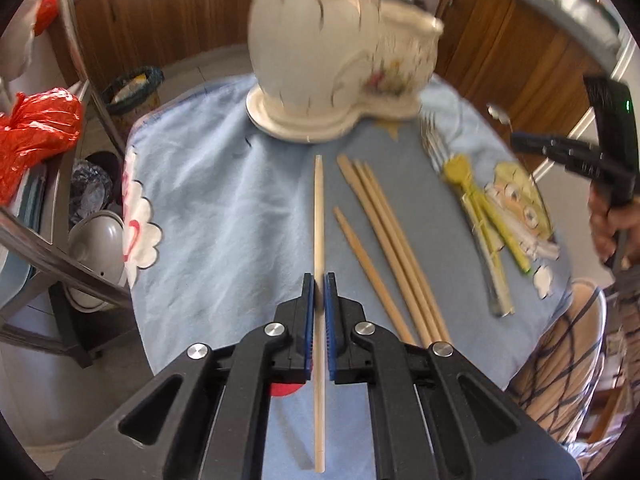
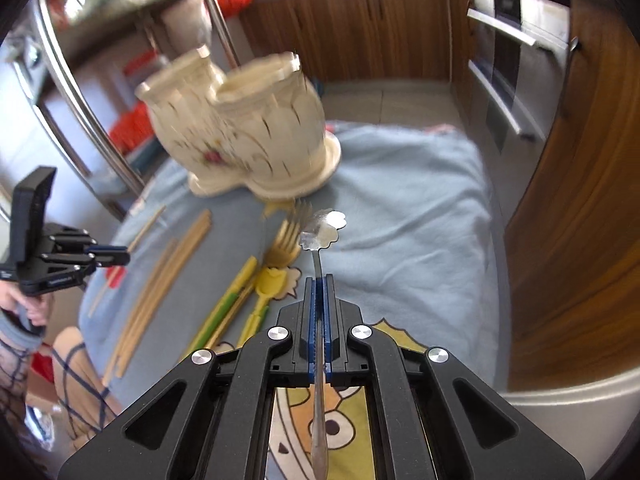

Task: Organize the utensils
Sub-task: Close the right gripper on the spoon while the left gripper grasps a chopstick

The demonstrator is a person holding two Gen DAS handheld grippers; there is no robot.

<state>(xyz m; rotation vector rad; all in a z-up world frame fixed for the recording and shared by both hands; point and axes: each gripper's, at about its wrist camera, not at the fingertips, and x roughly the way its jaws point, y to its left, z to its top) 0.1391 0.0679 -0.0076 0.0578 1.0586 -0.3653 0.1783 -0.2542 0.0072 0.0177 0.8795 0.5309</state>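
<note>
Blue cloth [image 1: 224, 184]; ceramic holder [image 1: 316, 56], interior apparently unseen.

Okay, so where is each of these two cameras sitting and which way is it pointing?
Left wrist view: sits on the left gripper, looks down along its jaws, shut on a pale chopstick, toward the ceramic holder; the person's other hand shows at right.
Right wrist view: sits on the right gripper, jaws shut on a flower-shaped spoon; the left gripper shows at left.
Shared: the holder, the loose chopsticks, the fork, the blue cloth.
</note>
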